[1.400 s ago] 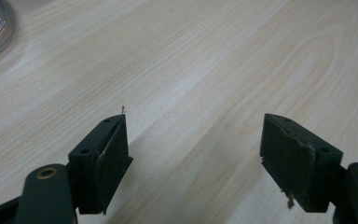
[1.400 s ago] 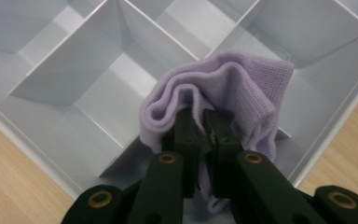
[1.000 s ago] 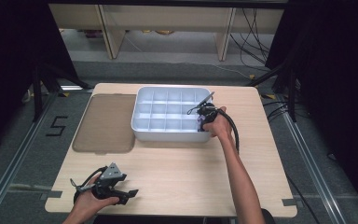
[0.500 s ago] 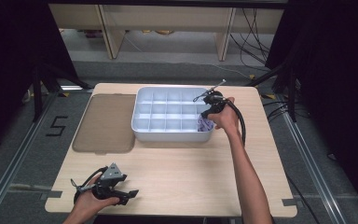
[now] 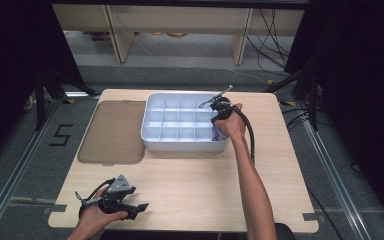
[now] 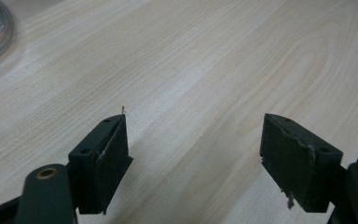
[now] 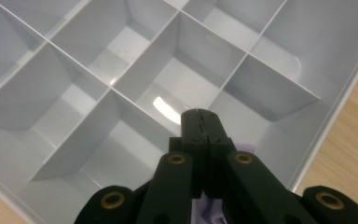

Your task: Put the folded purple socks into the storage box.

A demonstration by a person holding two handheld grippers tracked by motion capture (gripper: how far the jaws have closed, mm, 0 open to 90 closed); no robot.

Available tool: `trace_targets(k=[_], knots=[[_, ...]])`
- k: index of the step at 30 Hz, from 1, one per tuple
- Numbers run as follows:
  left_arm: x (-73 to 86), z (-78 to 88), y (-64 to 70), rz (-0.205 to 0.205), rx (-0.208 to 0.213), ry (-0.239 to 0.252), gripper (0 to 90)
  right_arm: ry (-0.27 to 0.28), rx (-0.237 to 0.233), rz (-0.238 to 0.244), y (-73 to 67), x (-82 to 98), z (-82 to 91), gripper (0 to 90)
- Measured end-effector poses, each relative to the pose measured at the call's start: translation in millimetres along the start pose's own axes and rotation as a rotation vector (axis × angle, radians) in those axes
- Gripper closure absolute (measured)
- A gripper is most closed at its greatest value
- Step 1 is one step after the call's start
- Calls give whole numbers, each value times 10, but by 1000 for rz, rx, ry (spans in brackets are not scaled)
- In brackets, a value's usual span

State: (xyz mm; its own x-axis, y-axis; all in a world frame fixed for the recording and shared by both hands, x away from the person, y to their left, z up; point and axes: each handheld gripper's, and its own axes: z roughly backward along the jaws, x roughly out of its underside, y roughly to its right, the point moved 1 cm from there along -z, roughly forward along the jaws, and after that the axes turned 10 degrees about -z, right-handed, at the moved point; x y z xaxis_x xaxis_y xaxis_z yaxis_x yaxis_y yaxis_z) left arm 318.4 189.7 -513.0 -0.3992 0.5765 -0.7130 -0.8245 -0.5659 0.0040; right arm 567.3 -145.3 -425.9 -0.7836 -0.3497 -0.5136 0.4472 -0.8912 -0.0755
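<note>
Right gripper view: purple item [image 7: 208,207] beneath closed fingers [image 7: 193,128].

high view: above near edge, looking forward-down on whole table [image 5: 190,185]; left gripper view: close over bare tabletop; right gripper view: close, down into tray [image 7: 74,60], shared with high view [image 5: 152,135]

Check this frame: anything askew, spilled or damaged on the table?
Nothing is spilled or askew. One small flaw: the left gripper has frayed, chipped pads on its open jaws. The divided tray sits square on the table, its lid flat beside it.
</note>
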Motion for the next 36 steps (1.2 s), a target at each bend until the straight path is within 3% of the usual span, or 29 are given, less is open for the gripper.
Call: trace_targets(k=[2, 4, 9, 12, 14, 16, 22, 28, 31, 32, 33, 34, 35, 36], knots=[[-1, -7, 6, 17, 3, 9, 232, -16, 11, -4, 12, 15, 4, 900], [4, -1, -13, -1, 5, 0, 232, -22, 34, 20, 29, 28, 29, 900], [4, 11, -13, -5, -18, -9, 232, -89, 25, 31, 57, 128, 18, 900], [-3, -2, -3, 4, -6, 8, 232, -138, 21, 16, 60, 202, -23, 900], [2, 2, -11, -4, -4, -7, 231, -154, 26, 19, 67, 249, -71, 900], [5, 1, -17, -4, -16, -13, 232, -162, 30, 37, 79, 262, -101, 900], [3, 7, -17, -7, -9, -9, 232, -219, 45, 24, 34, 268, -165, 900], [2, 14, -23, -12, -7, -11, 232, -237, 48, 22, 35, 247, -183, 900], [7, 14, -30, -9, -7, -9, 232, -204, 40, 22, 33, 242, -126, 900], [6, 0, -14, 22, -7, 4, 232, -167, 29, 27, 54, 235, -88, 884], [4, 7, -29, 1, -10, -3, 232, -144, 14, 35, 76, 228, -69, 866], [5, 9, -29, -1, -9, -7, 232, -134, -18, 13, 75, 218, -13, 847], [8, 2, -18, 15, -6, -3, 232, -92, -10, 13, 69, 217, 24, 827], [6, 5, -24, 0, -12, -3, 232, -73, -15, 5, 62, 215, 64, 819]])
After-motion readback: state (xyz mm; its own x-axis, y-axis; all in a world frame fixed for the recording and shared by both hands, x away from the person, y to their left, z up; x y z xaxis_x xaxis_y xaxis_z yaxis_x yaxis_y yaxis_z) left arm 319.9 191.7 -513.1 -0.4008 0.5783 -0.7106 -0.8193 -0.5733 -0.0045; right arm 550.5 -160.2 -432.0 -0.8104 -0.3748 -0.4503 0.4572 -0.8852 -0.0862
